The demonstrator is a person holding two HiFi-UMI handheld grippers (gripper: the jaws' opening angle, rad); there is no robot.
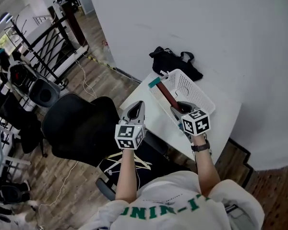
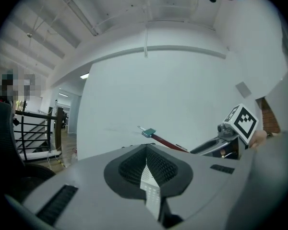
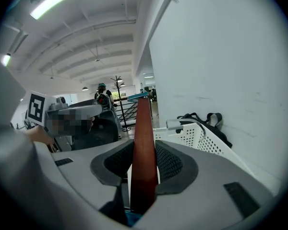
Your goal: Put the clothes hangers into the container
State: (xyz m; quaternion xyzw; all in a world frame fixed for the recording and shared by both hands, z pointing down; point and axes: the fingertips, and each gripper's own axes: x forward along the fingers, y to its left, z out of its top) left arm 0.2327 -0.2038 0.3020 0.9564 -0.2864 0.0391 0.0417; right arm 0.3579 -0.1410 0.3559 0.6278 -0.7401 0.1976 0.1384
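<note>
Your right claw (image 1: 178,110) is pinching the reddish-brown hanger (image 3: 144,147) by one end, pads pressed on either flat side of the bar. From there the bar runs straight out along the claw's own line, rising away from you, and its teal tip (image 1: 155,82) is over the far left corner of the white basket (image 1: 189,87). The basket sits on the table (image 1: 225,121) just ahead of and below this claw, with its long side running much the same way as the bar, so lowering it in looks like your right hand's job. Your left claw (image 2: 146,169) is pressed together on nothing, beside the table's left edge and farther from the basket. More hangers (image 1: 127,161) lie on the black chair (image 1: 81,123) below it.
</note>
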